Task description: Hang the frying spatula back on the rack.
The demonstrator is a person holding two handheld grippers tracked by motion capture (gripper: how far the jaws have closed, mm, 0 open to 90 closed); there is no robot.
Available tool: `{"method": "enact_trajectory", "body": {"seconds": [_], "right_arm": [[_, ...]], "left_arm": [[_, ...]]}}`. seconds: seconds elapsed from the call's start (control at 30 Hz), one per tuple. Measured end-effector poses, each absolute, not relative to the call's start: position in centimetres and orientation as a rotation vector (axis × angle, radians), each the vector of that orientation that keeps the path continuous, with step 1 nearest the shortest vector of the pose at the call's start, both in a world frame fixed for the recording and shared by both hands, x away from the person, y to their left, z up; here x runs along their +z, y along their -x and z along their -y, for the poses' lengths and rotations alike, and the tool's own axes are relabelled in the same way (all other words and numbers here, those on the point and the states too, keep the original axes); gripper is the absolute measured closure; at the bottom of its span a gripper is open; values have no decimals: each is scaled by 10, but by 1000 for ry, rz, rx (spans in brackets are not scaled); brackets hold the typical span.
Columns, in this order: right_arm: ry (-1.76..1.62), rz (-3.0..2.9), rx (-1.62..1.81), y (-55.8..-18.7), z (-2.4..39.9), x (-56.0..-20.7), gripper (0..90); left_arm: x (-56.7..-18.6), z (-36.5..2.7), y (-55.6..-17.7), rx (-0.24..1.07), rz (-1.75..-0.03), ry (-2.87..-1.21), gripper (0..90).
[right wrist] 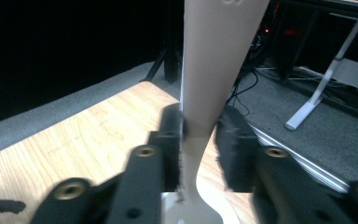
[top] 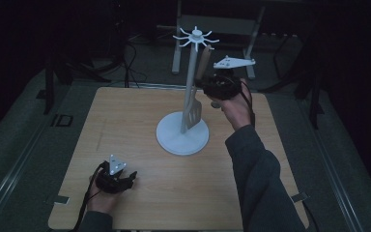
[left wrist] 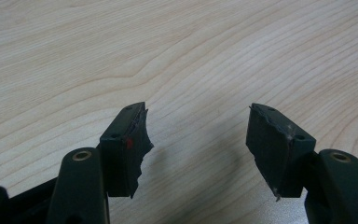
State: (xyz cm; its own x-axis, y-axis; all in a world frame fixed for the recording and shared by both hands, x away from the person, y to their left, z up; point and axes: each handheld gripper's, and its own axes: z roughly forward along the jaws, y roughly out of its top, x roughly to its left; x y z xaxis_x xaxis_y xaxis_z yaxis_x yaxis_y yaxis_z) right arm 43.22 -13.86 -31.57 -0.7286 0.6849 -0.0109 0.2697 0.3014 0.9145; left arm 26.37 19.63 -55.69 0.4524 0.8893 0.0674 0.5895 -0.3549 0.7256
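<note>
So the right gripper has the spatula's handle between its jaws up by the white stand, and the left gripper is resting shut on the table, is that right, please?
Not quite: the left gripper is open, not shut. The left gripper view shows its jaws apart over bare table with nothing between them. The rest holds: the right gripper has the spatula handle between its jaws beside the white stand.

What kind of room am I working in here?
Probably a lab or data-recording workspace, not a kitchen: a bare wooden table on grey carpet, cables on the floor, desk legs behind, dark surroundings.
</note>
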Motion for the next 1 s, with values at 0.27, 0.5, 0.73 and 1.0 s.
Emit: {"method": "enact_trajectory", "body": {"seconds": [0.27,0.5,0.73,1.0], "right_arm": [[-839,-2140,1379,-419,144,-325,449],[-874,-2134,1352,-412,152,-335,385],[-900,-2145,1328,-405,163,-348,385],[-929,-2164,1298,-399,173,-367,385]], "left_arm": [[-557,-196,-264,617,-1230,-2074,383],[-557,-195,-264,621,-1233,-2073,381],[-557,-195,-264,624,-1235,-2076,380],[-557,-195,-265,627,-1237,-2077,379]]}}
